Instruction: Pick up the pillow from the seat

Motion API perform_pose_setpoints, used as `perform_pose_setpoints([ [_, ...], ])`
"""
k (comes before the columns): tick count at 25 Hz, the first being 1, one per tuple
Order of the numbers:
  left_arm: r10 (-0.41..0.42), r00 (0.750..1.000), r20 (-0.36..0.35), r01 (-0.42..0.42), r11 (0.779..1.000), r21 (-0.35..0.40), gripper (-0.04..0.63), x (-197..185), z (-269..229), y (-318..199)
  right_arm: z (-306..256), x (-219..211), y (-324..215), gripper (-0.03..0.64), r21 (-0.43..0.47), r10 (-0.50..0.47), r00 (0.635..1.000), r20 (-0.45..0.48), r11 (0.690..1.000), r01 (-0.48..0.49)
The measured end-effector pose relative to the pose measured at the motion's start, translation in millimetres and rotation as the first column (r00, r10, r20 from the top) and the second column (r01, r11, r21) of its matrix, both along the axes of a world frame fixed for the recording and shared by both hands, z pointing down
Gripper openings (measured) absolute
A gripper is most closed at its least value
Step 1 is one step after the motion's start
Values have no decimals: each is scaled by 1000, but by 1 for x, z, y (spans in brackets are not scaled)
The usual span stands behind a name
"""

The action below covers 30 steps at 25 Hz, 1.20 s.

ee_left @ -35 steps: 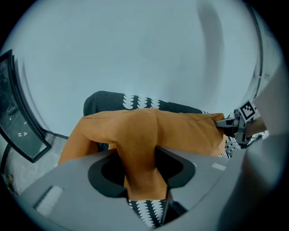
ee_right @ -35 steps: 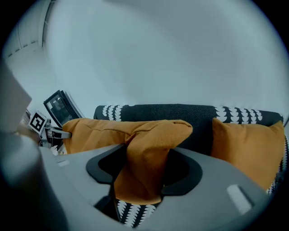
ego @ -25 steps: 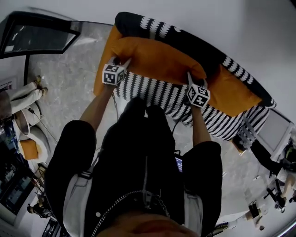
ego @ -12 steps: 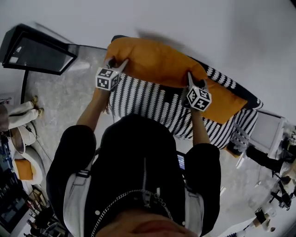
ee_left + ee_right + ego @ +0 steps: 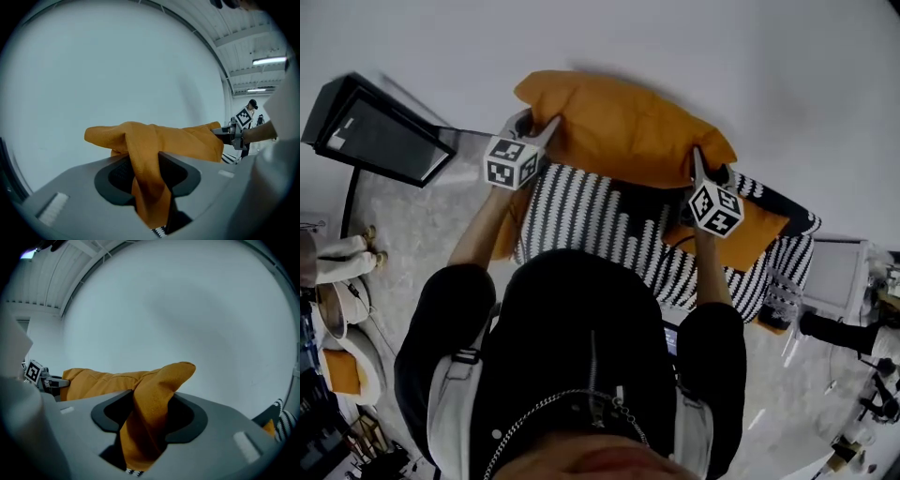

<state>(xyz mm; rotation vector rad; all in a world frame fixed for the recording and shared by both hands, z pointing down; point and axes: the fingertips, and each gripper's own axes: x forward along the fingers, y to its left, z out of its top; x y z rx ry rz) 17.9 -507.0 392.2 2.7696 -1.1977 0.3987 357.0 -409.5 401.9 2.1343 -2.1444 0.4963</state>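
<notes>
While both sets of jaws are closing on orange cloth, you hold the pillow (image 5: 623, 127) up in front of the pale wall, and it appears to hang clear of the striped seat (image 5: 591, 220) below. Your left gripper (image 5: 547, 126) is clamped on a bunched fold at the pillow's left end; the left gripper view shows the fabric squeezed between its dark pads. Your right gripper (image 5: 697, 161) pinches the right end the same way, with a peak of cloth standing up past its jaws. The pillow sags slightly between the two grips.

By the look of it, the pick-up itself is as good as done: the pillow is gripped at both ends and off the cushion. What is left is little more than keeping both holds firm.

The count: two grippers, both full; one pillow in the air; one black-and-white seat. A second orange cushion (image 5: 746, 234) lies on the seat at the right. An orange patch (image 5: 508, 236) by your left forearm may be a third, though too little of it shows to say.
</notes>
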Motion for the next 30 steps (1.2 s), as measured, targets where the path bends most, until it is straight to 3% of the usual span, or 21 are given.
perform_pose_setpoints([
  [10, -3, 999, -46, 8, 992, 127, 156, -11, -70, 24, -66, -11, 21, 210, 127, 17, 999, -34, 992, -12],
  [13, -5, 999, -53, 12, 991, 134, 155, -19, -75, 33, -71, -20, 28, 184, 142, 30, 998, -54, 990, -22],
  [30, -8, 999, -46, 14, 991, 132, 152, -44, -77, 68, -68, -45, 63, 176, 129, 26, 999, -48, 992, -20],
])
